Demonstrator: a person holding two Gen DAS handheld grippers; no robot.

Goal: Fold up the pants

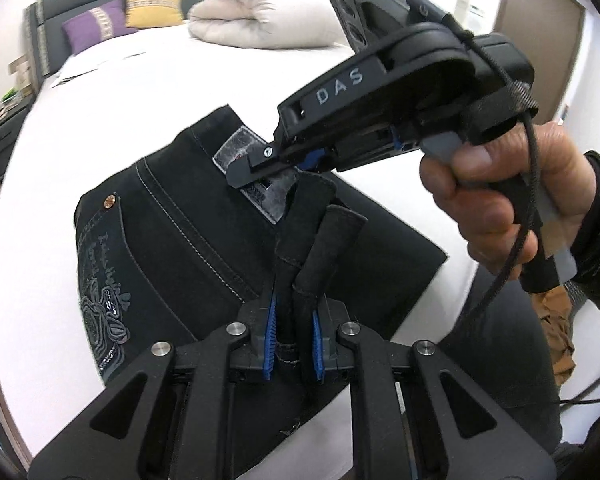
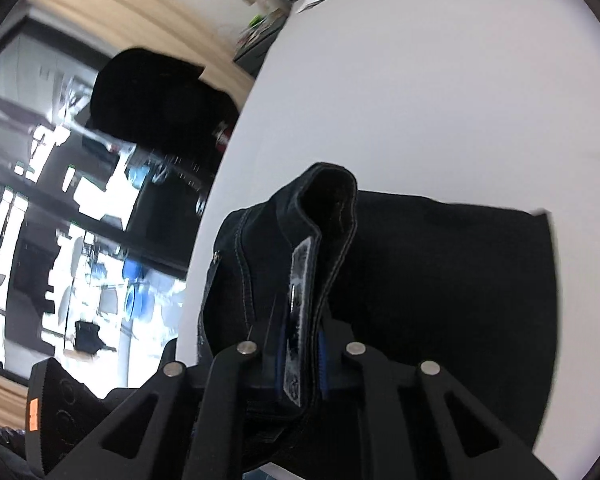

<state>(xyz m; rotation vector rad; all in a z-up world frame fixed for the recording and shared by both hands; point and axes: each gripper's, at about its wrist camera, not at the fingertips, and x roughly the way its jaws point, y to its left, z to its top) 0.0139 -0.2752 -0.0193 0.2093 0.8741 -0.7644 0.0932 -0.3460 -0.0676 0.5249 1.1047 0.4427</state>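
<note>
Black pants [image 1: 172, 240] with grey stitching, an embroidered back pocket and a grey waist label lie on a white bed [image 1: 100, 128]. My left gripper [image 1: 296, 344] is shut on a bunched fold of the pants' edge, which stands up between its blue pads. My right gripper [image 1: 268, 168] shows in the left wrist view, held by a hand, over the waist label. In the right wrist view my right gripper [image 2: 300, 348] is shut on the waistband with the label [image 2: 298, 300], lifted off the pants [image 2: 440, 280].
A folded white duvet [image 1: 256, 12] and purple and yellow pillows [image 1: 100, 24] lie at the bed's head. A dark nightstand [image 1: 0, 132] stands at the left. A dark cap [image 2: 156, 96] hangs near a window beside the bed. A cable [image 1: 512, 256] trails from the right gripper.
</note>
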